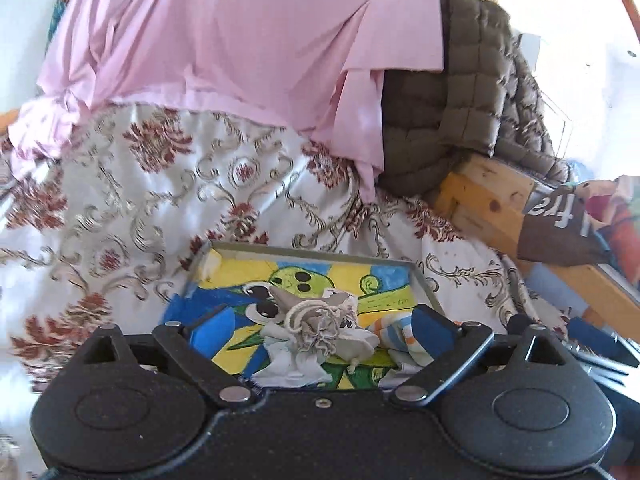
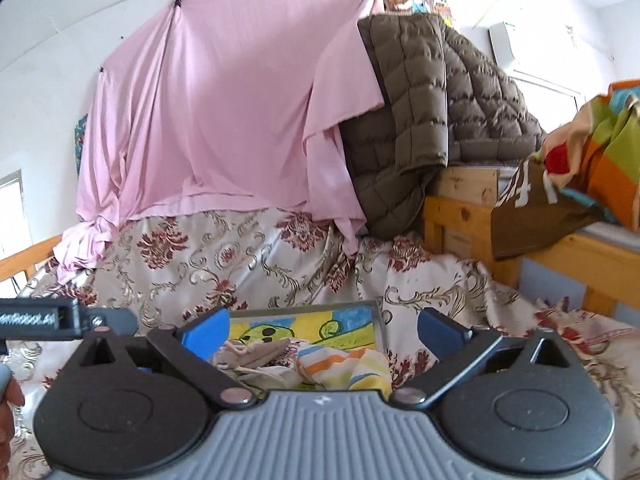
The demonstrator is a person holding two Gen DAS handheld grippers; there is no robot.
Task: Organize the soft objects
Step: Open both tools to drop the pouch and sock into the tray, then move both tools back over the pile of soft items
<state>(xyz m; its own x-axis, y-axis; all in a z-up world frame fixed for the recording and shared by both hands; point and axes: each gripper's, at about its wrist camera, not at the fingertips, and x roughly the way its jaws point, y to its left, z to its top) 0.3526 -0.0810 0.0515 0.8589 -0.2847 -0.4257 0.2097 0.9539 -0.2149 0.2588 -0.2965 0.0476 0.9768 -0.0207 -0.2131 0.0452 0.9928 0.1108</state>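
A shallow tray [image 1: 320, 249] painted with a bright cartoon lies on the floral bedspread [image 1: 160, 200]. Inside it sit a grey drawstring pouch [image 1: 316, 320], a striped cloth [image 1: 404, 338] and a crumpled white cloth [image 1: 288, 366]. My left gripper [image 1: 322, 330] hovers over the tray's near side, open, its blue pads [image 1: 208, 338] apart on either side of the pouch without touching it. In the right wrist view the pouch [image 2: 256, 350] and striped cloth [image 2: 344, 364] lie in the tray [image 2: 380, 320] below my right gripper [image 2: 324, 330], which is open and holds nothing.
A pink sheet [image 2: 224, 112] hangs behind the bed. A brown quilted jacket [image 2: 420, 120] drapes over the wooden frame [image 2: 460, 208] at the right, beside a brown lettered cloth [image 2: 528, 216] and a colourful striped fabric [image 2: 600, 148]. The other gripper's body [image 2: 40, 318] is at the left edge.
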